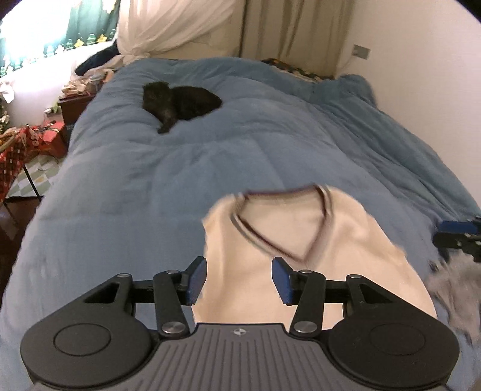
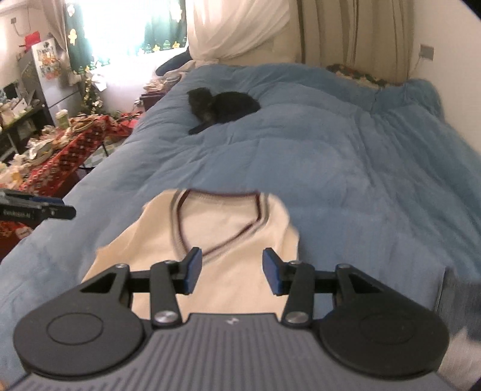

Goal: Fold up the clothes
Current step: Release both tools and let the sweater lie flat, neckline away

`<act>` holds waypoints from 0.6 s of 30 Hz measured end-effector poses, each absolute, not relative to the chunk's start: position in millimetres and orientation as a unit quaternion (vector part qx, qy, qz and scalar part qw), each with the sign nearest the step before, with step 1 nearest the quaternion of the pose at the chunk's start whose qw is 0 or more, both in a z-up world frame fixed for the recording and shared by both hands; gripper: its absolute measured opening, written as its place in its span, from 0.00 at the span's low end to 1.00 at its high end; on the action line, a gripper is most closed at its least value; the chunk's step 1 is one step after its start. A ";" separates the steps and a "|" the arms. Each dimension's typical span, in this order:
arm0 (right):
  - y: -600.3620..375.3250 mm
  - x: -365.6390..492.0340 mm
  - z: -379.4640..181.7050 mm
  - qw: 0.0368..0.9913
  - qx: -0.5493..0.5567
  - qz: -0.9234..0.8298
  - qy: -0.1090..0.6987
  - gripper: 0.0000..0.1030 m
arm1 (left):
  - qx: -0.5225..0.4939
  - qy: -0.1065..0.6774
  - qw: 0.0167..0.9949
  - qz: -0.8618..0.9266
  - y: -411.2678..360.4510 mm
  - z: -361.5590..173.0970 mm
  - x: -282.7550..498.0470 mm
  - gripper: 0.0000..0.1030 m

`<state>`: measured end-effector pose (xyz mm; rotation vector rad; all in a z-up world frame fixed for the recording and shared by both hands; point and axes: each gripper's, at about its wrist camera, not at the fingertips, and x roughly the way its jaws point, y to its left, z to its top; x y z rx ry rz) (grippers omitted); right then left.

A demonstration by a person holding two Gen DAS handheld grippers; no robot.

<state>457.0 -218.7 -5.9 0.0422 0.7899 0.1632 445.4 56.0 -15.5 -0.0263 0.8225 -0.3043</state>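
Both grippers fill the near edge of their views: left gripper (image 1: 239, 281) and right gripper (image 2: 229, 270), each with blue-padded jaws standing apart and nothing between the pads. No cloth touches either pair of fingers; cream sweater (image 1: 288, 240) lies just beyond and below them, flat on the bedding, V-neck collar pointing toward the jaws, dark-and-grey striped trim around the neckline. In the left wrist view the sweater sits centre to right of the jaws; in the right wrist view it sits centre to left. Right gripper's tip also shows at the right edge of the left view, left gripper's tip at the left edge of the right view, both beside the sweater, not on it.

Blue duvet (image 2: 345, 156) covers the whole bed, puffy, lightly creased. Black cat (image 2: 224, 108) lies curled far up the bed, well apart from the sweater. Cream curtains (image 2: 240, 27) hang at the far wall, bright window to their left. Red patterned table (image 2: 60, 156) stands left of the bed, crowded with clutter. Grey fabric (image 1: 451, 288) at the near right, blurred, cannot tell what it is
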 end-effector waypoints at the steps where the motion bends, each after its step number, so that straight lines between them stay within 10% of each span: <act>1: -217.5 440.2 -10.9 0.918 0.022 0.080 0.387 0.47 | -0.012 0.401 0.904 -0.149 54.4 -20.7 431.4 0.46; 18: -207.9 232.6 -89.7 0.922 0.021 0.060 0.383 0.48 | 0.013 0.399 0.906 -0.138 45.3 -114.2 246.8 0.46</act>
